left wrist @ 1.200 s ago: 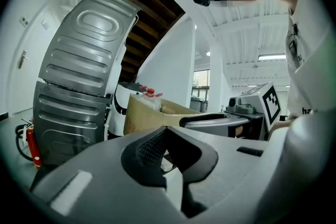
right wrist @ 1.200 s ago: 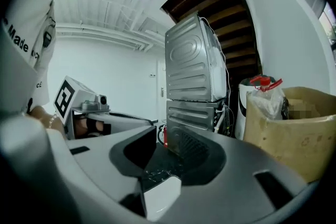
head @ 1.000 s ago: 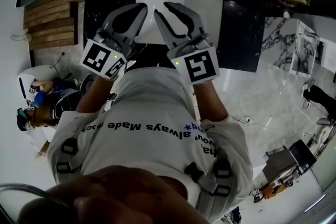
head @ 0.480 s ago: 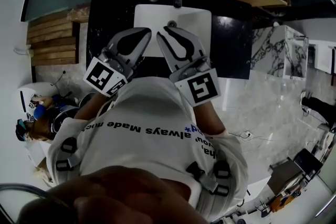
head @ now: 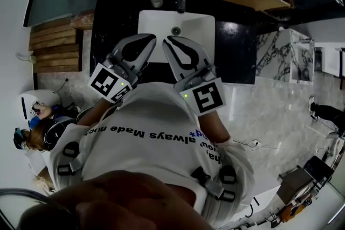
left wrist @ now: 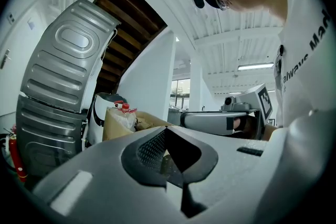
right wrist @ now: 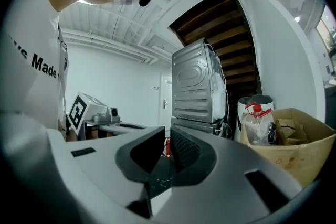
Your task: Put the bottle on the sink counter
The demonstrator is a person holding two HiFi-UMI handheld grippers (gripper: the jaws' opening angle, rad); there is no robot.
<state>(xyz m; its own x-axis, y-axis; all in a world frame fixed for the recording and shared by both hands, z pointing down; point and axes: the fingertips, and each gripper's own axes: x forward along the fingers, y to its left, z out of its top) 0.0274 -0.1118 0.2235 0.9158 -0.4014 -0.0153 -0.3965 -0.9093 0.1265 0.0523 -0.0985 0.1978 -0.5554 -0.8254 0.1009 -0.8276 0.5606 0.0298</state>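
Left claw (left wrist: 167,128) and right claw (right wrist: 167,136) are both pressed together, empty, near the sink (head: 202,27). The bottle (right wrist: 257,126) stands in a cardboard box (right wrist: 294,157) beyond; apparently thin clear plastic, light, squashy, so grip its body gently below the red cap.

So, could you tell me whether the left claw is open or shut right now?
Shut: the left claw has its tips touching in the left gripper view, with nothing between them.

Head view looks down on sink (head: 202,27); gripper views level (both show box (right wrist: 294,149))
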